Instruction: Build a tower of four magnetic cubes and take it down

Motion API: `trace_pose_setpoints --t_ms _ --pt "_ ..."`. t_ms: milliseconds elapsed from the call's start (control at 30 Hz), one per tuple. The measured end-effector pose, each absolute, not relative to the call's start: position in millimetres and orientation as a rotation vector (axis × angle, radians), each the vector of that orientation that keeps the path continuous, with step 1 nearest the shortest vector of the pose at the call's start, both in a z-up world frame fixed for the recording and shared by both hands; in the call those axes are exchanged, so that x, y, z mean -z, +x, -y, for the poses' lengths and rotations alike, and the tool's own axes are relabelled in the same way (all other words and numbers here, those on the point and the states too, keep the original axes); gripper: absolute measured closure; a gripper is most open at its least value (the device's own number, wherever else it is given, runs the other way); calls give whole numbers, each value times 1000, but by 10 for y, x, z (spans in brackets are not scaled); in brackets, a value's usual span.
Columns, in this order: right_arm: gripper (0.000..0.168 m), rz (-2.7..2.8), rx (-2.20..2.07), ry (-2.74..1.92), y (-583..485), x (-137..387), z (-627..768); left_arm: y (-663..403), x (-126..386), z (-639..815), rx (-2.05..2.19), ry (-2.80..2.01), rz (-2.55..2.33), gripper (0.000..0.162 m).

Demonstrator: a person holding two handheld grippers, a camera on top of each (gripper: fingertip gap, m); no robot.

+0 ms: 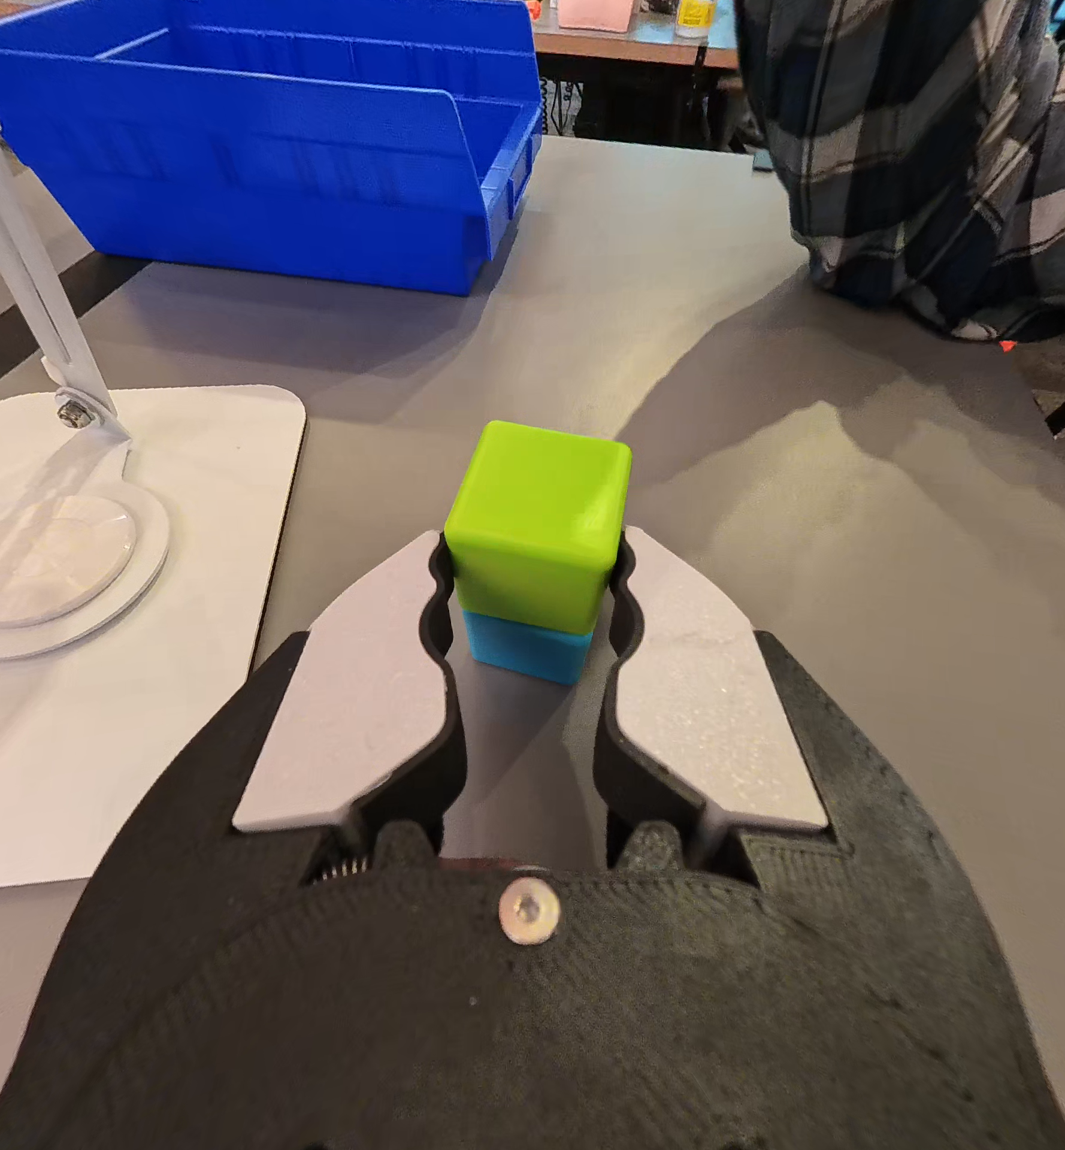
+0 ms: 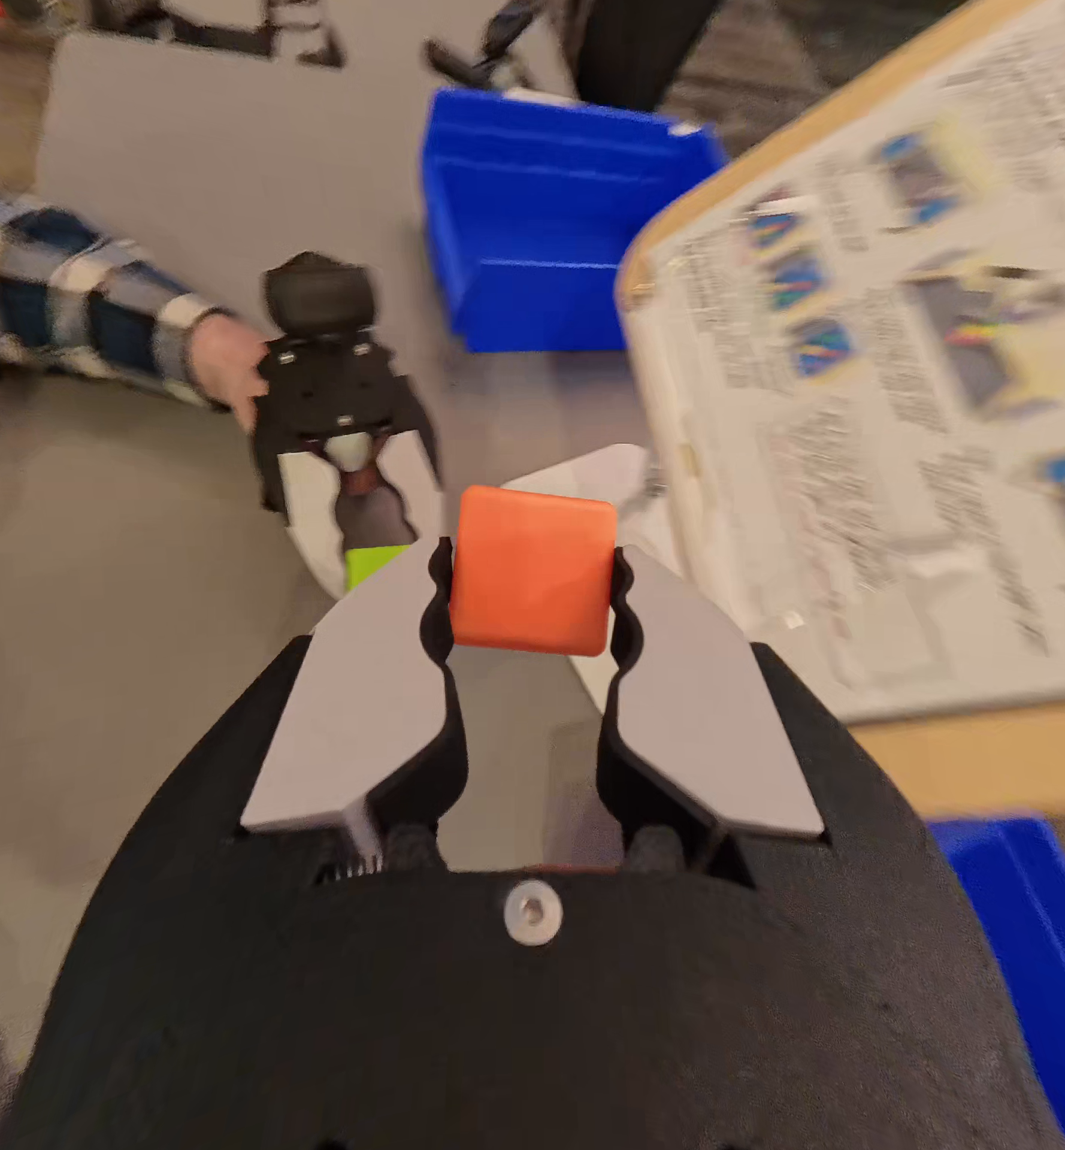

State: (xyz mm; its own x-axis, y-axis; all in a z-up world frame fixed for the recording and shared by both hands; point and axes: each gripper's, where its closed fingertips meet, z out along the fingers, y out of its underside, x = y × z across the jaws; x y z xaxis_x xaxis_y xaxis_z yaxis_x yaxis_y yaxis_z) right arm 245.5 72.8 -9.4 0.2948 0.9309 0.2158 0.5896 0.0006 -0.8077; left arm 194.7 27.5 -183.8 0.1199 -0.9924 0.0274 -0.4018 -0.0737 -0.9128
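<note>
Left wrist view first: the left gripper [image 1: 533, 563] has its jaws pinching a lime green cube [image 1: 536, 523], which sits right on top of a light blue cube [image 1: 524, 653] on the grey table [image 1: 735, 386]. So that's a two-cube stack, tips touching the green one on both sides. A big blue bin [image 1: 256, 149] sits further back on the left, and a white stand base [image 1: 163, 560] is just to the left of the stack.

Right wrist view is pretty blurry, but the right gripper [image 2: 533, 582] is clearly clamped on an orange cube [image 2: 533, 572], held up off the table and tilted a bit. Beyond it a hand [image 2: 225, 367] holds the other gripper, probably with that green cube peeking out below. A printed sheet on a board [image 2: 891, 373] fills the right side.
</note>
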Motion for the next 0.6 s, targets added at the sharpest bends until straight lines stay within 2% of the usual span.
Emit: trace_pose_setpoints --t_ms 100,233,367,600 --pt "119 1171 -326 -1739 3070 -156 -1108 1947 1839 -273 935 -1600 -1395 113" --pt "119 882 -139 -1864 3947 -166 -1622 1947 1839 -272 933 -1600 -1395 113" --pt "119 648 -50 -2008 4631 150 -2081 1946 1839 -271 935 -1600 -1395 113" --pt "119 433 36 -2191 5225 929 -2611 1944 1840 -271 935 -1601 -1395 113"
